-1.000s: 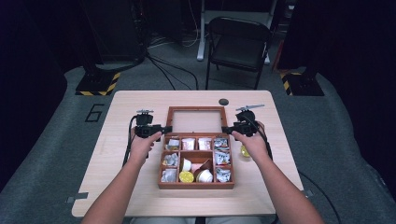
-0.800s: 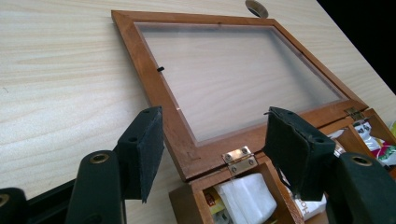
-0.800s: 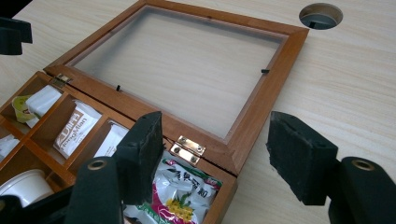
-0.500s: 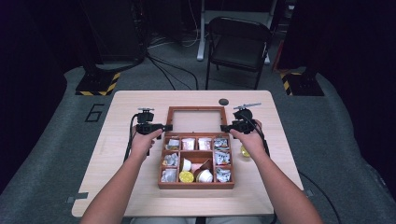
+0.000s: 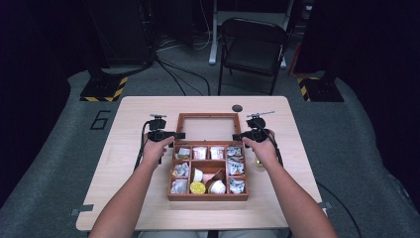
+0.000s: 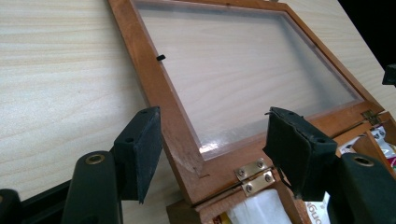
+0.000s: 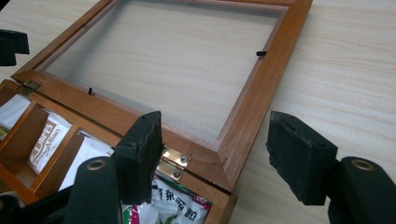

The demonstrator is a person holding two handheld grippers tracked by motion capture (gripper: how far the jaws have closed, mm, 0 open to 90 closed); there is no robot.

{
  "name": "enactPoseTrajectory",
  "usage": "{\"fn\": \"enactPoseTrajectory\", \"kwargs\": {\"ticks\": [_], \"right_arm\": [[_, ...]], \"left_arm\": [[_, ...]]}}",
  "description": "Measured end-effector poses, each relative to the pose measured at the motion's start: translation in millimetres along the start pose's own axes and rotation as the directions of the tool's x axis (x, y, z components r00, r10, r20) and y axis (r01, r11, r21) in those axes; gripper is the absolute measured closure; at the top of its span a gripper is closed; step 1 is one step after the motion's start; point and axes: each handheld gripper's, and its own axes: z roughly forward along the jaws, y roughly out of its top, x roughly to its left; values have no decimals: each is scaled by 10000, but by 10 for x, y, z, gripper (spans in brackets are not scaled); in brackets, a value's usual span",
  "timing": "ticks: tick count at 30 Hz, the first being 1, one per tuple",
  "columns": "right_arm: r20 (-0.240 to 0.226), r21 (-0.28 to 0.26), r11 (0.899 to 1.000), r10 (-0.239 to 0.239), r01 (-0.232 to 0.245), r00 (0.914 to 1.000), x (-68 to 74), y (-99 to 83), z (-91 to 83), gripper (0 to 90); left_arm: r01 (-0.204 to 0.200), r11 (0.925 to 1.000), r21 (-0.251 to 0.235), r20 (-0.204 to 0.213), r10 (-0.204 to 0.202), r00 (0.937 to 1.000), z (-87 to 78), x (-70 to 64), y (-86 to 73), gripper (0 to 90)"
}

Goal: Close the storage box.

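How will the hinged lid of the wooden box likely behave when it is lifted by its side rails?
The lid will probably stay stiff, given its solid wooden frame. It should swing on its brass hinges rather than lift free. Its clear pane looks fragile, so each open claw, left and right, should grip wood.

Recording studio (black drapes (image 5: 44,44); floor cables (image 5: 183,79))

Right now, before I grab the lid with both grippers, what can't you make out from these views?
- Sachet labels in the wooden box: too small in the high view; cut off by the bottom edge in both gripper views.
- Yellowish item right of the box: mostly behind the right hand, unidentifiable.
- Lid: its far corners are cut off in the left gripper view.
- Left gripper and right gripper: open astride the lid's hinge corners; contact unclear.
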Motion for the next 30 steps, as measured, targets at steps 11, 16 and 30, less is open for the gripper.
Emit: {"fn": "enactPoseTrajectory", "kwargs": {"ticks": [11,16,30], "right_arm": [[-61,178,9989,435,-434,9990,-38,4,134,355],[-52,282,9981,555,-553,9984,-40,1,187,355],[125,524,9958,746,-751,9971,-41,0,300,317]], "left_arm": [[170,9997,171,33,-170,9998,105,20,-15,358],[198,9997,156,-110,-196,9997,138,34,-21,357],[268,9989,390,-464,-250,9986,237,12,-29,315]]}}
